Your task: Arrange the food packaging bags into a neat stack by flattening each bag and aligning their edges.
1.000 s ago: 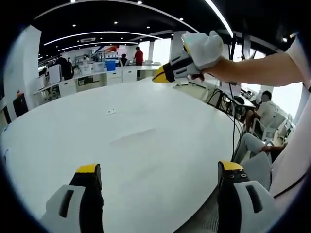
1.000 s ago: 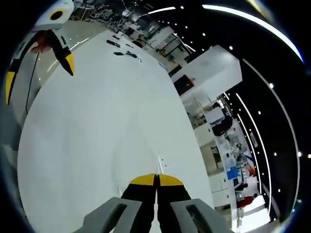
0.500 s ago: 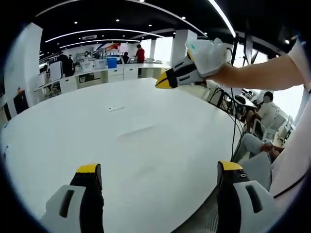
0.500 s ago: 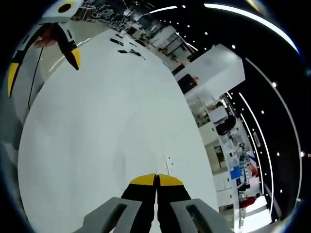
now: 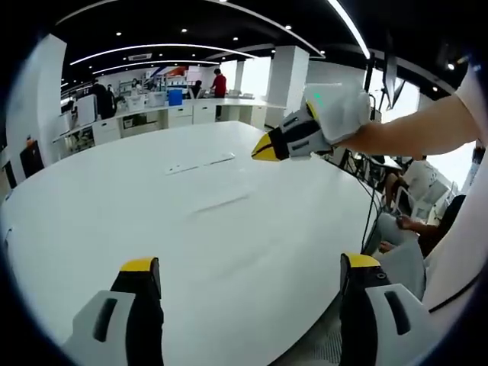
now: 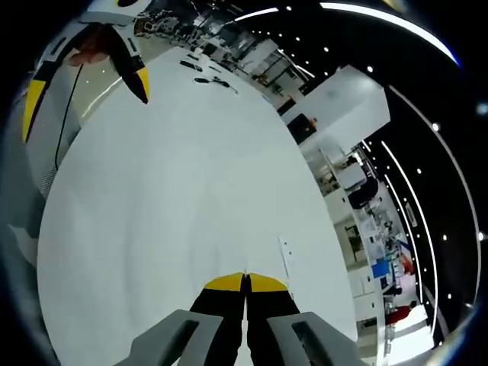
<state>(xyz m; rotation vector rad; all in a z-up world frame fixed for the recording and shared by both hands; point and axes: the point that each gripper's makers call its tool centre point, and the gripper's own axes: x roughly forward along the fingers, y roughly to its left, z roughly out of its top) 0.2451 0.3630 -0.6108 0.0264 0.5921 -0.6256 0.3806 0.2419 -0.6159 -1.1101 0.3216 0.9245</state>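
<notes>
- Between the jaws of the left gripper [image 5: 248, 267], seen in the left gripper view, nothing is held: the two yellow-tipped jaws stand wide apart at 7 and 5 o'clock over bare tabletop.
- At 6 o'clock in the right gripper view, the right gripper [image 6: 245, 282] has its jaws pressed together tip to tip, with nothing visible between them.
- Outward from both grippers lies a large white table [image 5: 229, 221], smooth and bare across its middle. Small flat items [image 5: 200, 163] lie far off toward 12 o'clock in the left gripper view; they are too small to identify.
- Further small dark objects [image 6: 206, 72] sit at the table's far end toward 11 o'clock in the right gripper view, also too small to identify.
- Food packaging bags: I cannot tell where they are. No item on the table can be identified as a bag.
- Change noted: against the pictures of a second ago, the right gripper, held by a gloved hand [image 5: 335, 110], has travelled from the upper part of the left gripper view down toward 1 o'clock, closer to the table. Its jaws have stayed closed throughout; the left jaws have stayed wide.
- Judgement: the arm is descending toward the surface, but with no bag identified, flattening and stacking appear not yet begun. Locating the bags is likely the next requirement.
</notes>
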